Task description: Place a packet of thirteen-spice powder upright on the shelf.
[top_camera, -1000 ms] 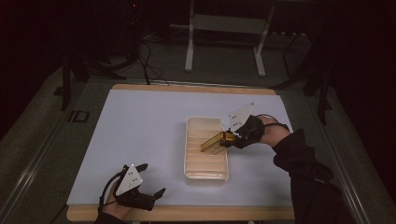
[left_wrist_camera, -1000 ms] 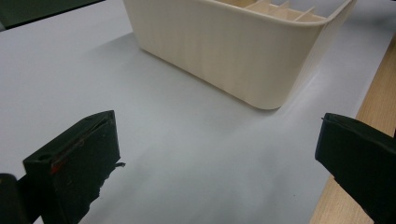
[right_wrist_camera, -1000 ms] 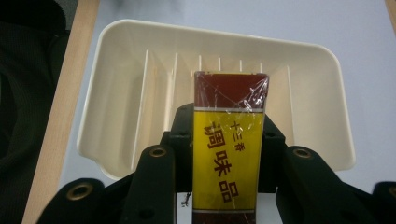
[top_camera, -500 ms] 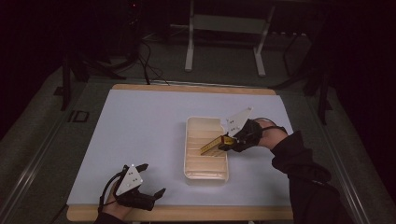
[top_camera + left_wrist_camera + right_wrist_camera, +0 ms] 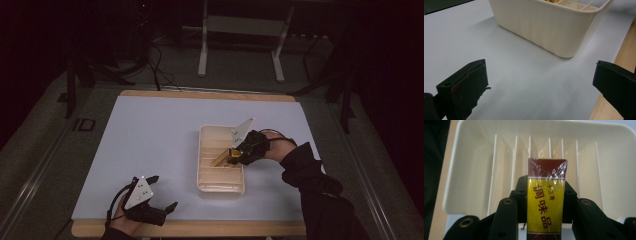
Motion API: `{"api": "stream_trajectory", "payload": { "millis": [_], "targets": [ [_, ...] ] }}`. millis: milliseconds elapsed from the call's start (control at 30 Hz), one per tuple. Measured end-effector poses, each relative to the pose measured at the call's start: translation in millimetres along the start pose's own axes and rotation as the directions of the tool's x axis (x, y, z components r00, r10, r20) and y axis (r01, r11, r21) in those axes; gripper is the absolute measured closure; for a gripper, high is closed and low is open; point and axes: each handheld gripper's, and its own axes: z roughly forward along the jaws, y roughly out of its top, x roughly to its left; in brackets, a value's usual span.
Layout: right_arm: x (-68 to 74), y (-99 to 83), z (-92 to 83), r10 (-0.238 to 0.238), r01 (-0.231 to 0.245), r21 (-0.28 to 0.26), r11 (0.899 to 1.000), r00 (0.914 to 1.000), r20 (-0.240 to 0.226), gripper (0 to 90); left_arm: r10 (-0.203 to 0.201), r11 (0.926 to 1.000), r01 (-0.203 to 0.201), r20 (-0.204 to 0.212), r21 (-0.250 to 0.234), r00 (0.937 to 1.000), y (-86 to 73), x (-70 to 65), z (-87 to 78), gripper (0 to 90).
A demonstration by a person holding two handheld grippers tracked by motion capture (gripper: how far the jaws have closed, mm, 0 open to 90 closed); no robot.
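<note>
Left half of the worktop [image 5: 150,130] bare and passable, cream divided bin [image 5: 205,150] right of centre the lone obstacle, thin dividers leaving narrow slots, right gripper [image 5: 234,155] over it.

A wooden table [image 5: 200,229] carries a pale, perhaps paper, sheet [image 5: 150,140] bearing a cream tray [image 5: 202,150].

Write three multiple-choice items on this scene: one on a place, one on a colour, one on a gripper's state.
1. Where is the right gripper?
A. over the bin
B. off the table
C. at the table's left edge

2. The packet is mostly
A. blue
B. yellow and dark red
C. white

3. The left gripper is
A. shut on a packet
B. open
C. shut on the bin

Key: 1 A, the high view shows it above the divided bin. 2 B, the right gripper view shows a yellow middle and dark red ends. 3 B, its jaws stand wide apart over bare table.
</note>
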Motion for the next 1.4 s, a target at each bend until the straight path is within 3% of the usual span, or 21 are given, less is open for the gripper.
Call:
{"api": "stream_trajectory", "payload": {
  "millis": [133, 500, 667, 800, 933, 1100, 1333, 1400],
  "targets": [
    [-1.2, 5.2, 13.1, 0.007, -0.006, 0.033, 0.999, 0.9999, -0.012, 67.3, -0.003, 1.0000, 0.003, -0.001, -0.003, 1.0000, 0.1, -0.1, -0.3, 0.0],
    [-5.5, 15.4, 34.4, 0.058, -0.060, -0.058, 0.997, 0.9977, -0.033, 66.5, 0.000, 1.0000, 0.000, 0.002, -0.003, 1.0000, 0.4, -0.6, -0.3, 0.0],
    [-5.3, 18.9, 38.1, 0.059, -0.060, -0.049, 0.997, 0.9979, -0.027, 65.7, -0.002, 1.0000, 0.002, 0.003, -0.004, 1.0000, 0.3, -0.5, -0.7, 0.0],
    [-5.2, 18.5, 35.1, 0.067, -0.068, -0.030, 0.997, 0.9975, -0.021, 57.9, -0.001, 1.0000, 0.001, 0.003, -0.005, 1.0000, 0.4, -0.5, -0.6, 0.0],
    [-5.7, 17.5, 24.4, 0.079, -0.078, -0.059, 0.995, 0.9969, 0.005, 52.9, -0.001, 1.0000, 0.001, 0.003, -0.003, 1.0000, 0.4, -0.5, -0.4, 0.0],
    [-7.3, 13.9, 9.3, 0.130, -0.126, -0.096, 0.987, 0.9908, 0.037, 36.5, 0.000, 1.0000, 0.000, 0.000, -0.002, 1.0000, 0.4, -0.7, -0.3, 0.0],
    [-10.2, 2.2, -4.9, 0.218, -0.208, -0.113, 0.972, 0.9718, 0.090, 14.7, 0.000, 1.0000, 0.000, 0.000, 0.000, 1.0000, 0.5, -0.4, 0.8, 0.0],
    [-11.2, -2.7, -8.3, 0.256, -0.243, -0.137, 0.960, 0.9624, 0.090, 13.1, 0.001, 1.0000, -0.001, 0.001, 0.001, 1.0000, 0.4, -0.5, 1.0, 0.0]
  ]
}}
